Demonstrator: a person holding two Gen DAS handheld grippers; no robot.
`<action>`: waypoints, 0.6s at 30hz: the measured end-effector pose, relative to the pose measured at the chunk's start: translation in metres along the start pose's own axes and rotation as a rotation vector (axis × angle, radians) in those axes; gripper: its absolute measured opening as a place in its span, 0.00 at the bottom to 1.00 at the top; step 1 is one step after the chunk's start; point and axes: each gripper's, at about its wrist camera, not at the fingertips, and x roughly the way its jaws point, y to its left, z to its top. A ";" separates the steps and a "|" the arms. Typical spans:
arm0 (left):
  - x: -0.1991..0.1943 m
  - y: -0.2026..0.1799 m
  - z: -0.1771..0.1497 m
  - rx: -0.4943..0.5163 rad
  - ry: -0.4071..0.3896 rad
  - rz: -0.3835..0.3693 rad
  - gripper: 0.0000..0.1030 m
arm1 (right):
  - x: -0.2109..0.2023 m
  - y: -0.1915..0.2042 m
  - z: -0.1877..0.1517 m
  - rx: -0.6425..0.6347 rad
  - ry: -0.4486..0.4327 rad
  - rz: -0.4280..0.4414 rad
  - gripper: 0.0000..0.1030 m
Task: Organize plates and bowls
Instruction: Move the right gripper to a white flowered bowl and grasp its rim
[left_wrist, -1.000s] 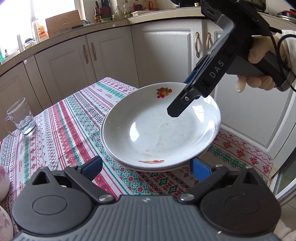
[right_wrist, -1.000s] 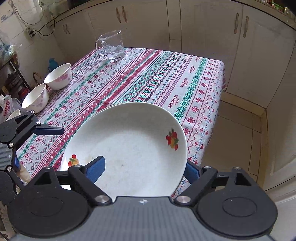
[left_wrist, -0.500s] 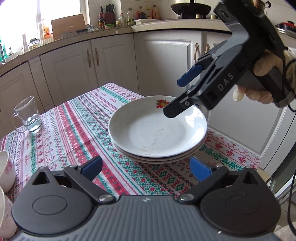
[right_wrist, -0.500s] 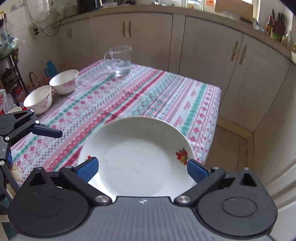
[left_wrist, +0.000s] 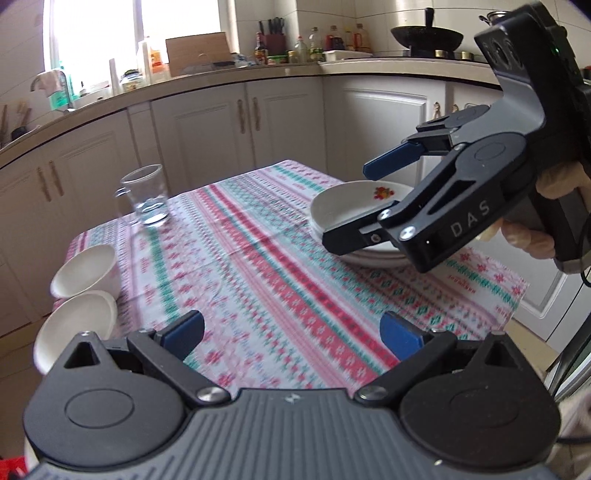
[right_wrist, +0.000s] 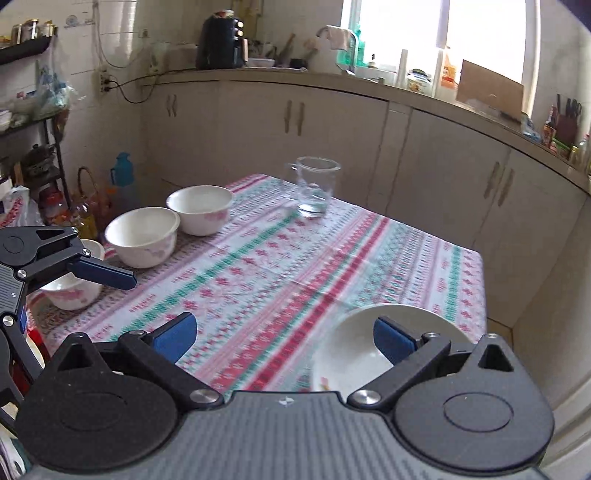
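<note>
Both grippers hung empty with their blue pads spread wide: the left gripper (left_wrist: 291, 332) filled the lower edge of its own view above bare tablecloth, and the right gripper (right_wrist: 284, 334) did likewise in its view, also showing at the right of the left-wrist frame with its dark fingers poised just over the plates. The stack of plates (left_wrist: 354, 214) sat at the right-centre of that frame, near the corner of the bench (left_wrist: 258, 258), the top one carrying a small red fruit motif; at least two rims showed beneath it. Three white bowls remained unstacked along the opposite edge of the bench, two side by side in the middle left of the right-wrist frame (right_wrist: 142, 236) (right_wrist: 201, 208) and a third (right_wrist: 72, 291) partly hidden behind the left gripper's finger. A glass mug (right_wrist: 314, 186) holding a little water stood toward the far end. The plates looked dealt with, so the bowls were probably next. The risks lay mainly with them: they sat close to the bench edge, so a pad nudging a rim outward could tip one to the floor; glazed walls could slip from a shallow pinch; and a sweep across the cloth might catch the mug and spill it.
</note>
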 end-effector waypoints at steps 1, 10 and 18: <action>-0.006 0.005 -0.004 -0.002 0.001 0.004 0.98 | 0.001 0.007 0.001 -0.004 -0.007 0.008 1.00; -0.064 0.075 -0.045 -0.024 0.014 0.084 0.98 | 0.021 0.064 0.012 -0.020 -0.034 0.090 1.00; -0.077 0.124 -0.091 -0.062 0.099 0.163 0.98 | 0.040 0.111 0.022 -0.081 -0.053 0.255 1.00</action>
